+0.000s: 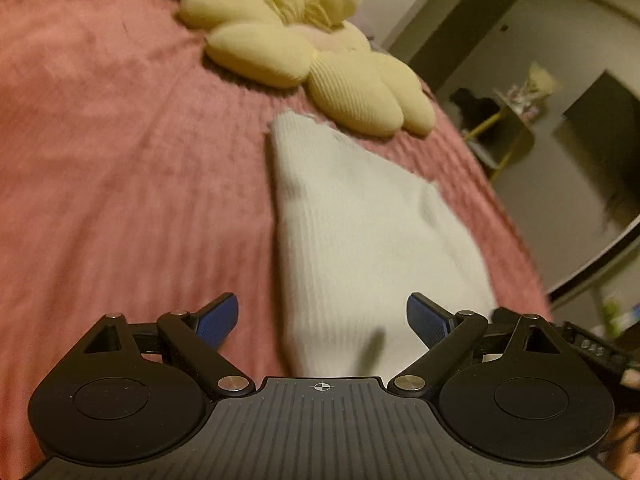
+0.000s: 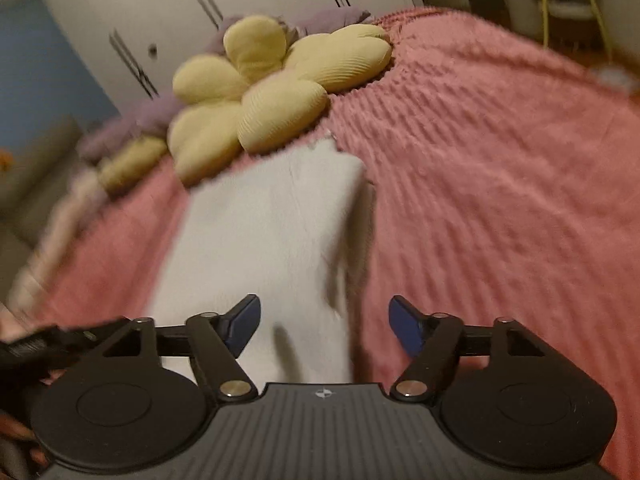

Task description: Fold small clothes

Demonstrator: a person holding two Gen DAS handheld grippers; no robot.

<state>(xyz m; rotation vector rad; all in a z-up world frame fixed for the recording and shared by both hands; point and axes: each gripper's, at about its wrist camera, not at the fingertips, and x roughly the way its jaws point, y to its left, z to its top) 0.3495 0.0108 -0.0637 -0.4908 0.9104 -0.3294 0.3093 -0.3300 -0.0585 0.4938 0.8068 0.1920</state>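
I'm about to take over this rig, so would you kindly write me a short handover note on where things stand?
Left gripper: open, holding nothing, near end of the white garment between its fingers.
Right gripper: open, empty, at the same near end.
The garment lies on the pink bedspread, far end by the yellow flower cushion.
Done: the blurred pictures show no clear fold.
Left: grip the near edge, fold.
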